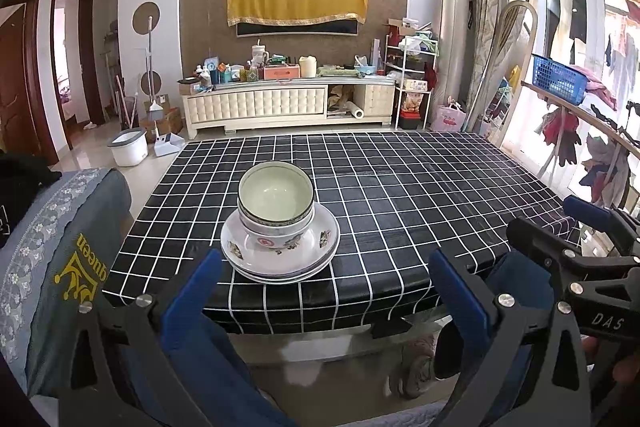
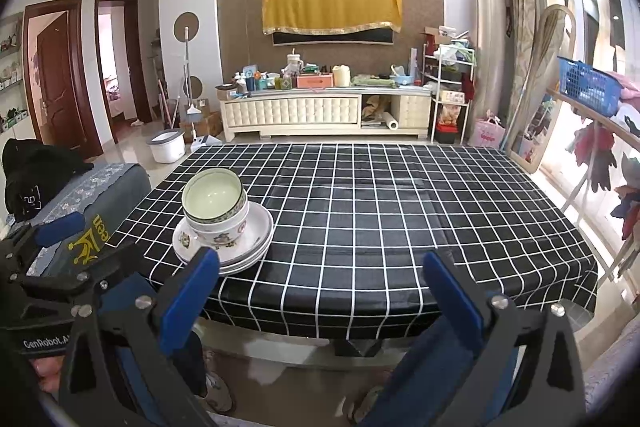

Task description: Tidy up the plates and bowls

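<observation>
bowls [image 1: 275,203] sit nested on stacked plates [image 1: 280,251] near the counter [image 1: 400,195] front left edge. left hand-held gripper [image 1: 324,291] and right hand-held gripper [image 2: 320,291] both gape wide, empty, short of the counter.

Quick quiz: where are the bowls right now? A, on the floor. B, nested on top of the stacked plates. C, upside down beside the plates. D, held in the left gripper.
B: the bowls sit nested upright on the plates on the checked table; both grippers are open, holding nothing.
</observation>
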The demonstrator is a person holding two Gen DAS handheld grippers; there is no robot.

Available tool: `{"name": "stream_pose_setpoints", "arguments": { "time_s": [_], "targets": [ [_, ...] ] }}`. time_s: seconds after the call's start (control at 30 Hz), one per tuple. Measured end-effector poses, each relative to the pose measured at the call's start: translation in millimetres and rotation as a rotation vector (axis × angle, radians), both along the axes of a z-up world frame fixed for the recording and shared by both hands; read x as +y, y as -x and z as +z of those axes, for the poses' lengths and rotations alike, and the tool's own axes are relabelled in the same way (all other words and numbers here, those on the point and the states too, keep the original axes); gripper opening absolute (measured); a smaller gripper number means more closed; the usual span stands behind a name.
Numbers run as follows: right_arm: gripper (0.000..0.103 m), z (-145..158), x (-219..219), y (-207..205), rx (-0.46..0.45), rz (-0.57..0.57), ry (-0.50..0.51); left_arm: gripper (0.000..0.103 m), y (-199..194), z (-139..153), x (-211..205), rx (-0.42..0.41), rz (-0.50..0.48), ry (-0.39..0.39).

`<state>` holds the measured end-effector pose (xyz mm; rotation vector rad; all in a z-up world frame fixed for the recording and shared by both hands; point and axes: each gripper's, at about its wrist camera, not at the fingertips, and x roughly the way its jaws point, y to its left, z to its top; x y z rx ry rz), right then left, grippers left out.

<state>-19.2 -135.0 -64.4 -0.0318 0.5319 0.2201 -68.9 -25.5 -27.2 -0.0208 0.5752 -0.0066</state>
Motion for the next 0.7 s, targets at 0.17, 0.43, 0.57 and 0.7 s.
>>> {"name": "stream_pose_setpoints", "arguments": {
  "time_s": [0.17, 0.43, 0.57, 0.7],
  "targets": [
    [0.103, 1.3, -1.7, -1.0, 0.013, 0.002, -0.014, 0.102, 0.9, -0.3, 1.4, -0.001, -0.008, 0.021],
    [0.103, 1.5, -0.4, -0.7, 0.01, -0.002, -0.003, 0.102, 0.3, -0.3, 1.1, 0.0, 0.004, 0.011],
    [0.103, -0.2, 1.2, -0.1, 0.012, -0.004, 0.004, 0.102, 0.3, -1.6, 1.6, 0.006, 0.004, 0.013],
    [0.103, -0.9, 0.6, 1.7, 0.008, -0.005, 0.01, 0.102, 1.2, -3.9, 1.8, 0.01, 0.008, 0.016]
  ]
}}
